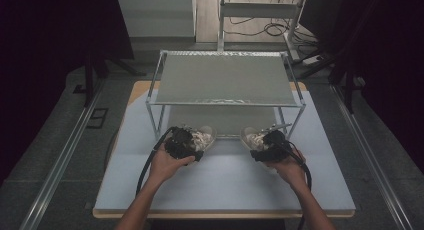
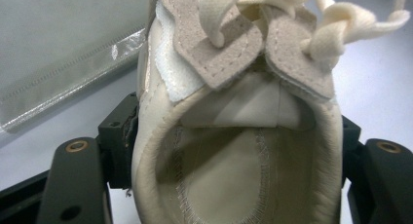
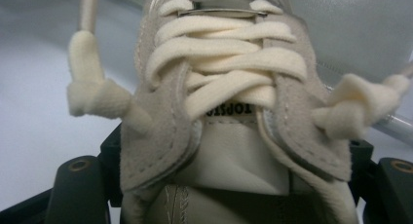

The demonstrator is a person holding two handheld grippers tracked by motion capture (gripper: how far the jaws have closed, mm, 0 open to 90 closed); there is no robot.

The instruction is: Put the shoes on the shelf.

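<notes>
Two cream sneakers with thick off-white laces sit on the pale blue mat in front of a wire rack. My left gripper (image 1: 189,141) is shut on the left sneaker (image 1: 204,137). In the left gripper view its black jaws press both sides of the left sneaker's collar (image 2: 234,136), and I look into the shoe's opening. My right gripper (image 1: 267,142) is shut on the right sneaker (image 1: 254,138). The right gripper view has that sneaker's tongue and laces (image 3: 229,73) rising between the jaws, with knotted lace ends hanging to either side. Both toes point toward the rack.
A two-tier metal rack (image 1: 225,80) with grey shelf sheets stands at the back of the mat (image 1: 225,180), its lower shelf (image 1: 225,119) just beyond the shoes. Metal rails run along both sides of the table. Cables lie on the floor behind.
</notes>
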